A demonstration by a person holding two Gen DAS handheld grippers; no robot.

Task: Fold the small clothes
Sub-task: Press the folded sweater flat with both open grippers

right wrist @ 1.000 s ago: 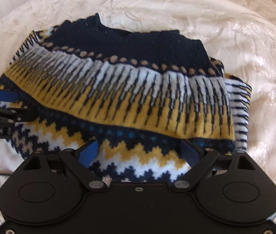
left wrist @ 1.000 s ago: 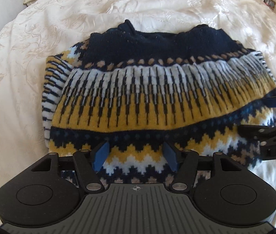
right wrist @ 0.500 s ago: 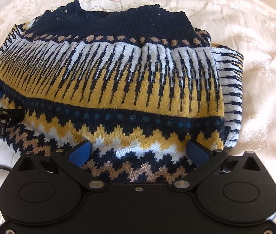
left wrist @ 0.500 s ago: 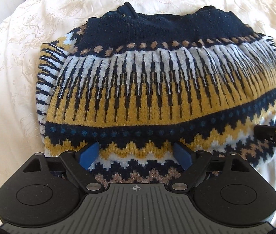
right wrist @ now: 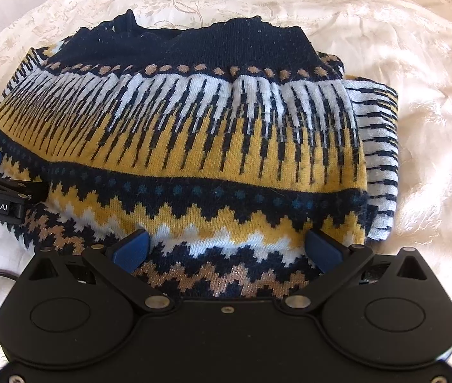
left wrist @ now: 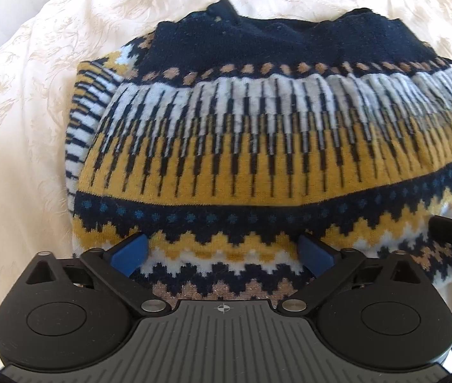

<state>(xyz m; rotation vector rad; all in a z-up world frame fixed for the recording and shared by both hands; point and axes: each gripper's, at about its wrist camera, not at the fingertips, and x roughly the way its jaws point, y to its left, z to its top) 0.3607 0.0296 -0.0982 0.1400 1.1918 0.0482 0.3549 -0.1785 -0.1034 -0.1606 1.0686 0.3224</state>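
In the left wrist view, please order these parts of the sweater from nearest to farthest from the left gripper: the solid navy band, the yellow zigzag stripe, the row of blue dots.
From the left gripper:
1. Yellow zigzag stripe, right between the open fingers, at the near edge.
2. Row of blue dots, just beyond the zigzag.
3. Solid navy band, at the sweater's far edge, by the cream bedspread.

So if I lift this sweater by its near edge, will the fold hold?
Probably not. The sweater looks like thick, soft knit, so it should droop. Its stacked layers would likely slide apart. On the smooth bedspread, a push would probably bunch it.
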